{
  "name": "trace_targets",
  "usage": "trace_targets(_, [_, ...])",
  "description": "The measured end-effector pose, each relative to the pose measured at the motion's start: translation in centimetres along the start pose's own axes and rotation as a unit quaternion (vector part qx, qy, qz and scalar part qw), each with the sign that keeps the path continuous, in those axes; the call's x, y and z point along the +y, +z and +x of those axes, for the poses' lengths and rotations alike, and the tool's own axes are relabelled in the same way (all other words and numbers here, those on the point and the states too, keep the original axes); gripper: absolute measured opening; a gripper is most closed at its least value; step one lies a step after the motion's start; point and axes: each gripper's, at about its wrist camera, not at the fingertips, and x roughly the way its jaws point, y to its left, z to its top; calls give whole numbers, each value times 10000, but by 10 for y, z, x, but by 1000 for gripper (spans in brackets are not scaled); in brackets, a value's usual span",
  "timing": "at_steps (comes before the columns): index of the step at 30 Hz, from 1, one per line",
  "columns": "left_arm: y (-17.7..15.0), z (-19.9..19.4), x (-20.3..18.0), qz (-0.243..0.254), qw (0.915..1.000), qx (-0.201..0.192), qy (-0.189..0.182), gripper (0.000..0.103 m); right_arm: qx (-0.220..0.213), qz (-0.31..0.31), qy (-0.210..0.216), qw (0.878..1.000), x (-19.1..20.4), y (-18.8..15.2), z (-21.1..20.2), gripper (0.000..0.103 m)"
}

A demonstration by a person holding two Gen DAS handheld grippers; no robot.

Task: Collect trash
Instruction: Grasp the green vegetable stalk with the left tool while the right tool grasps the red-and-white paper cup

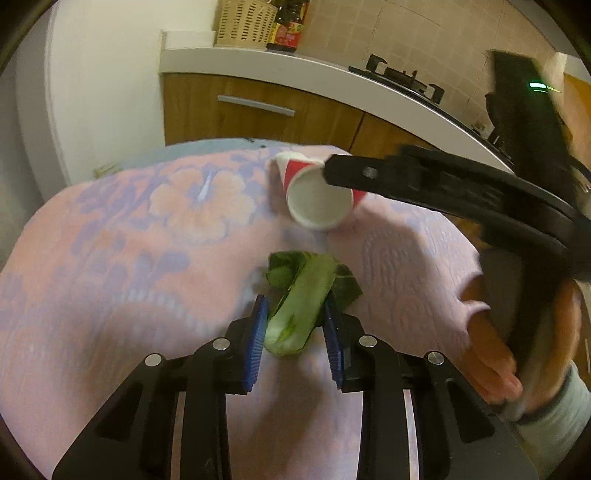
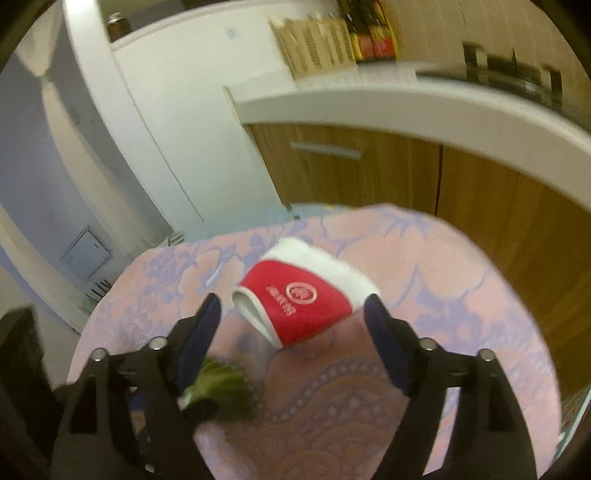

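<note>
A green bok choy piece (image 1: 301, 301) lies on the pink flowered cloth (image 1: 129, 236). My left gripper (image 1: 295, 310) is open with its blue pads on either side of the stalk, not clamped on it. A red and white paper cup (image 1: 317, 194) lies on its side farther back. In the right wrist view the cup (image 2: 299, 291) sits between the open fingers of my right gripper (image 2: 293, 306), which hangs just above it. The bok choy (image 2: 221, 391) shows blurred behind the right gripper's left finger.
A white countertop (image 1: 295, 74) over wooden cabinets (image 1: 258, 114) runs behind the table, with a basket (image 1: 245, 22), sauce bottles (image 1: 288, 26) and a gas stove (image 1: 402, 77). The cloth's edge drops off at right, near the hand (image 1: 495, 350).
</note>
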Motion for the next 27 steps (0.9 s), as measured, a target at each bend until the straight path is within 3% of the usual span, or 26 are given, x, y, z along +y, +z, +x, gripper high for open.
trace_targets(4, [-15,-18,14,-179,9994,-285,36,28,231,452,30,9987,-1,2,17,79])
trace_targets(7, [-20,-28,26,-387,9977,-534,-143,28,356,723,-106,9967,1,3,29,87])
trace_targets(10, [-22,-35,28,-289,9969,-720,118,28,308,833,-350,9954,7,9,36,89])
trace_targets(15, [-26,-40,32,-390,9962,-781,-56,28,367,1069,-864,9898,16,19,48,89])
trace_targets(18, [-27,-40,28,-313,9966,-759,-45,28,441,857,-1256,9874,25,22,56,88])
trace_targets(20, [-28,-40,27,-292,9967,-751,-61,28,428,583,-1552,9852,31,20,57,72])
trace_targets(22, [-29,-39,27,-303,9969,-721,-89,28,389,352,-1670,9846,33,16,55,63])
trace_targets(27, [-26,-35,26,-219,9972,-713,-103,28,375,319,-1354,9896,24,8,37,58])
